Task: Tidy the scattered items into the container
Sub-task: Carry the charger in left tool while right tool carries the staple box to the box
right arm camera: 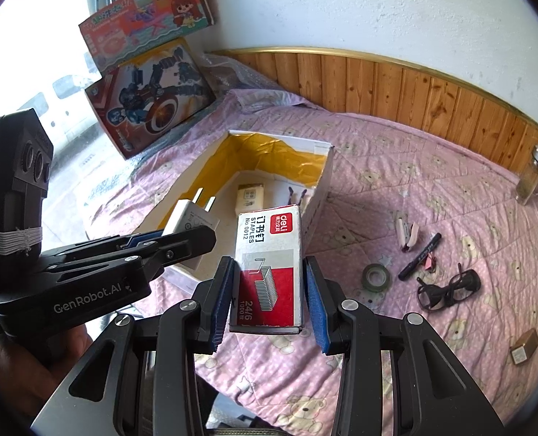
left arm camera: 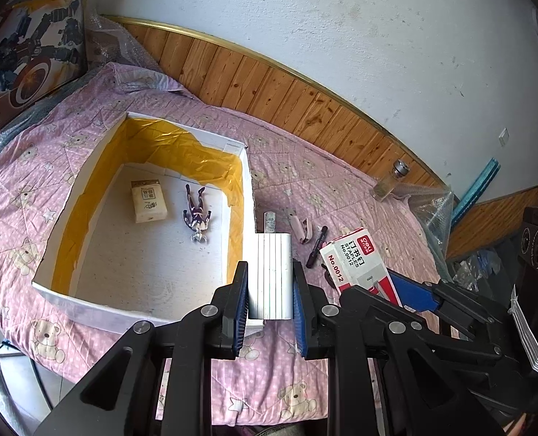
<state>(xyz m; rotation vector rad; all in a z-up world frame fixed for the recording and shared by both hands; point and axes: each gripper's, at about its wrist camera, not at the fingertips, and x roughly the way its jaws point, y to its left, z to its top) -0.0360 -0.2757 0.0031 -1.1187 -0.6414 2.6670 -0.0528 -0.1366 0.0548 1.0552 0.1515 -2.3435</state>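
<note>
A bed (right arm camera: 396, 152) under a pink bear-print quilt carries a white container (left arm camera: 69, 196) lined with yellow tape, standing toward its window-side end. Inside lie a small beige box (left arm camera: 149, 200) and a toy figure (left arm camera: 197, 216). The left tongs (left arm camera: 270, 292) grip a white charger plug (left arm camera: 273, 276) over the container's near corner. The right tongs (right arm camera: 269, 298) clamp a staples box (right arm camera: 269, 265) just beside that corner. Scattered on the quilt: glasses (right arm camera: 447, 289), tape roll (right arm camera: 376, 278), marker (right arm camera: 419, 256), pink stapler (right arm camera: 406, 234).
</note>
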